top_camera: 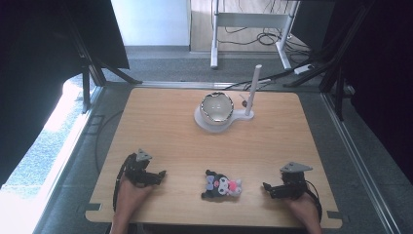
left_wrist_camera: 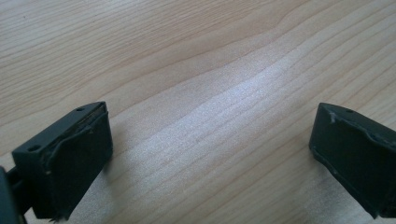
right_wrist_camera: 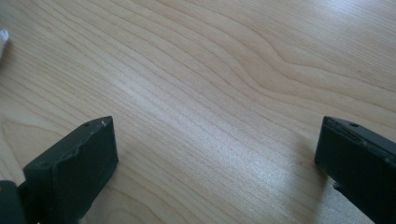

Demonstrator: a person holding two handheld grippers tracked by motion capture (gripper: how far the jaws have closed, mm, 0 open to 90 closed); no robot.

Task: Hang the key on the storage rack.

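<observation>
- The left gripper (top_camera: 155,174) and right gripper (top_camera: 271,188) are resting wide open on the wooden table (top_camera: 165,126), flanking the plush toy (top_camera: 222,185).
- Grey carpet (top_camera: 175,68) is surrounding the table.

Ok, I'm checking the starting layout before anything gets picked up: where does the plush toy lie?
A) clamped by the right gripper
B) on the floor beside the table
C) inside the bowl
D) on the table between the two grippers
D: in the high view the plush toy lies on the table between the left gripper and the right gripper, touching neither, well short of the bowl.
</observation>
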